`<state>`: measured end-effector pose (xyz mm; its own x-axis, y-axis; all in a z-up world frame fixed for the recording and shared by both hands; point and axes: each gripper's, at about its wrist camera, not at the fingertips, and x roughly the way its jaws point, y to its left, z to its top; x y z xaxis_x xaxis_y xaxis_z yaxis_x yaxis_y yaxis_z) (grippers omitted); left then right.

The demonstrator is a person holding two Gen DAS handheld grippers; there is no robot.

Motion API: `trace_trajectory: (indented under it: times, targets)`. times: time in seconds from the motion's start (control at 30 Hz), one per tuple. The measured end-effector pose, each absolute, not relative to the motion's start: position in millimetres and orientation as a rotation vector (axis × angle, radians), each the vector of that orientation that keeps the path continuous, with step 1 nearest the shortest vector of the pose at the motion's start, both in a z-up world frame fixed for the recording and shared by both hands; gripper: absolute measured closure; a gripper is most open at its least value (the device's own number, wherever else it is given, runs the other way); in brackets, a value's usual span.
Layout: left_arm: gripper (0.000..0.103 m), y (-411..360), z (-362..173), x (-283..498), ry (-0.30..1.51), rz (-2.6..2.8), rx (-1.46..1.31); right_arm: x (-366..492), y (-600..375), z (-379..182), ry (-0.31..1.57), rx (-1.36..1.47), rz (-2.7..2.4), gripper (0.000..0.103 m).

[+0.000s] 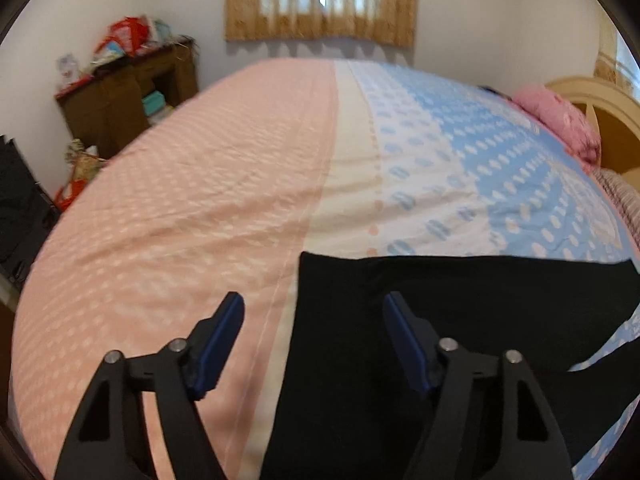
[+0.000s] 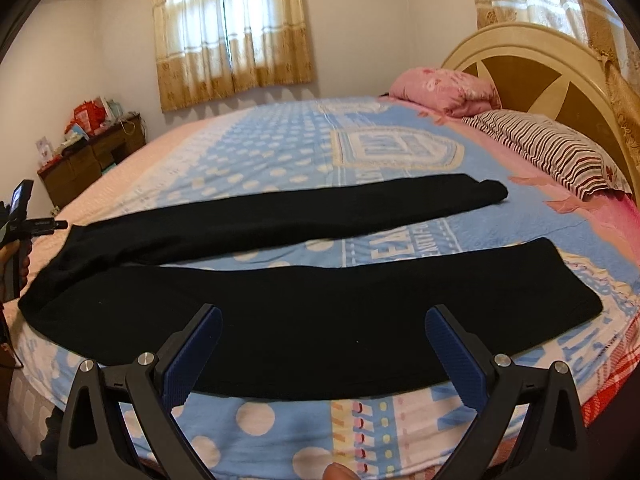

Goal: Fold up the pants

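Black pants (image 2: 280,320) lie flat on the bed, legs spread apart and pointing toward the headboard, waist at the left. In the left wrist view the waist end (image 1: 460,320) lies under my left gripper (image 1: 314,308), which is open and empty above the waist edge. My right gripper (image 2: 323,320) is open and empty, hovering over the near leg at the bed's front edge. The far leg (image 2: 360,204) lies apart from the near one. The left gripper's handle (image 2: 24,216) shows at the left edge of the right wrist view.
The bed has a pink and blue patterned cover (image 2: 280,152). A pink pillow (image 2: 444,88) and a striped pillow (image 2: 552,152) lie by the headboard (image 2: 532,56). A brown dresser (image 1: 128,96) with clutter stands by the far wall under a curtained window (image 1: 320,0).
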<state>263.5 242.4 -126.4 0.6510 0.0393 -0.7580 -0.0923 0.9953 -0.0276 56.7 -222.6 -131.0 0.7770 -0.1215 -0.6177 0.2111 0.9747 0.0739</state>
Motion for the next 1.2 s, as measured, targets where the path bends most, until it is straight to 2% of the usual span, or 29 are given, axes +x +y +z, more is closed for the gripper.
trace_trajectory:
  times: [0.17, 0.23, 0.27, 0.3, 0.33, 0.47, 0.53, 0.73, 0.83, 1.03, 1.2]
  targets:
    - [0.032, 243.2, -151.5, 302.0, 0.935, 0.034, -0.035, 77.8, -211.9, -141.7, 0.698, 0.115, -0.167, 0.001]
    - [0.039, 242.1, -160.0, 312.6, 0.963, 0.025, -0.017, 85.7, -205.6, -146.0, 0.715, 0.105, -0.155, 0.001]
    - [0.043, 244.2, -162.7, 315.5, 0.979, 0.011, -0.012, 88.9, -202.5, -148.1, 0.721, 0.103, -0.148, 0.001]
    - [0.055, 244.0, -165.5, 318.2, 0.996, -0.012, -0.021, 92.3, -200.2, -150.3, 0.728, 0.102, -0.141, 0.001]
    - [0.061, 245.0, -166.0, 318.7, 1.002, -0.036, -0.033, 95.4, -197.4, -152.4, 0.734, 0.100, -0.134, 0.001]
    - [0.072, 249.5, -162.5, 319.8, 1.007, -0.033, -0.043, 104.2, -187.4, -158.1, 0.753, 0.086, -0.111, 0.001]
    - [0.088, 256.4, -158.4, 317.4, 0.978, -0.054, -0.081, 107.4, -186.7, -157.9, 0.758, 0.090, -0.104, 0.001]
    - [0.091, 291.0, -145.2, 302.3, 0.834, -0.083, -0.253, 111.9, -203.1, -146.9, 0.748, 0.134, -0.113, 0.001]
    - [0.091, 299.9, -157.2, 309.0, 0.873, -0.086, -0.299, 120.1, -229.4, -134.7, 0.729, 0.194, -0.130, 0.001]
    - [0.088, 277.0, -153.8, 311.1, 0.880, -0.101, -0.183, 147.1, -320.6, -101.4, 0.664, 0.251, -0.260, 0.001]
    - [0.083, 279.1, -153.3, 315.6, 0.904, -0.078, -0.178, 193.6, -415.1, -98.1, 0.729, 0.323, -0.348, 0.001]
